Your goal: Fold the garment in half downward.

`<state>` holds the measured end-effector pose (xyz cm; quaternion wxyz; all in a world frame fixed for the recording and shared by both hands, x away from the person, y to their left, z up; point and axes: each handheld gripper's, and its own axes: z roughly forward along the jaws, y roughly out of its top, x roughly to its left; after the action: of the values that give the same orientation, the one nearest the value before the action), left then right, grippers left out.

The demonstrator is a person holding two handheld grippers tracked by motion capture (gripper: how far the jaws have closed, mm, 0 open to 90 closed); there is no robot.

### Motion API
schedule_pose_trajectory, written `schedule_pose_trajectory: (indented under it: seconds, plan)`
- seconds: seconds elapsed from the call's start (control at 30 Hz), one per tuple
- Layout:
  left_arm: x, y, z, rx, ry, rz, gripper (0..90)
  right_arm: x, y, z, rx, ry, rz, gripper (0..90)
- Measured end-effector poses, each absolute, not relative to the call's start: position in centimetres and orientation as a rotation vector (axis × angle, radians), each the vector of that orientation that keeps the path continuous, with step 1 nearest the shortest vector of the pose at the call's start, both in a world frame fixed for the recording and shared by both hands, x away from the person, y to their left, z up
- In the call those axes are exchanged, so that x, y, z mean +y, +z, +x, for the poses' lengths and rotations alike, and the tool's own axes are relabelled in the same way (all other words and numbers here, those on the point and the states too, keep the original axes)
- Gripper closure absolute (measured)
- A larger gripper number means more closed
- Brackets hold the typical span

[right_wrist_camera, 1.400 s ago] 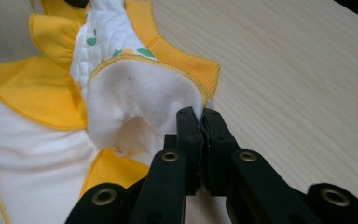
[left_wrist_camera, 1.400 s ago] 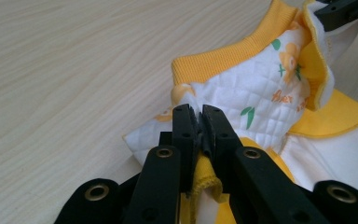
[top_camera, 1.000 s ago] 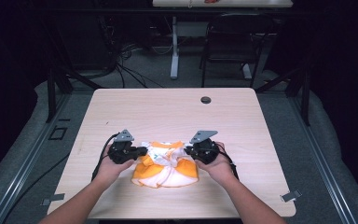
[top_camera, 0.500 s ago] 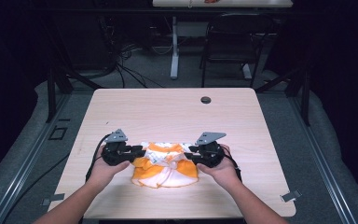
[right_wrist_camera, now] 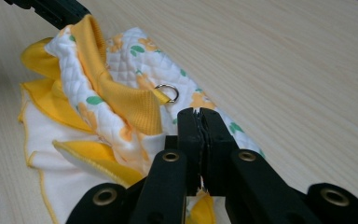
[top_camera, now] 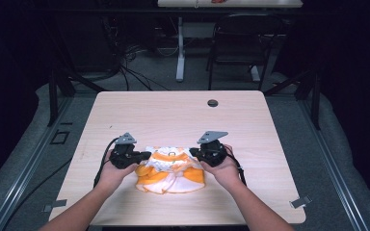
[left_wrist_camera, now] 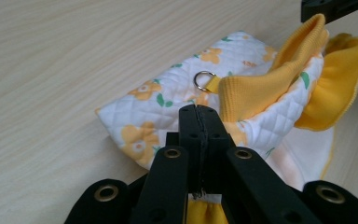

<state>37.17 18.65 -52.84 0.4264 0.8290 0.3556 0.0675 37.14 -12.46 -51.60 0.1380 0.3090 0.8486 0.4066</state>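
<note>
On worktop (top_camera: 125,110): both tongs, left (top_camera: 145,155) and right (top_camera: 196,153), just clenched on quilted floral garment (top_camera: 171,168) ends; folding apparently unfinished.

The high view looks forward and down over the table (top_camera: 183,115). Both gripper views sit close above it, facing opposite ways, sharing the quilted garment (left_wrist_camera: 177,93).

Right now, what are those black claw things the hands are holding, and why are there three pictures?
They are grippers, pinching tools a person holds, one in each hand. The top picture looks down from above a wooden table. The other two come from small cameras riding on each gripper. On the table lies a small yellow and white flowered garment with a metal ring. The left gripper and the right gripper have both just pinched shut on the garment's cloth, one at each side.
</note>
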Motion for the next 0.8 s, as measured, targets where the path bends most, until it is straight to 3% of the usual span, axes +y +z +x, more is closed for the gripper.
schedule_pose_trajectory:
  seconds: [0.8]
  plan:
    - [18.3, -55.0, 33.2, 0.808, 0.104, 2.124, 90.0, -12.0, -53.9, 32.7, 2.572, 1.204, 0.798, 87.4]
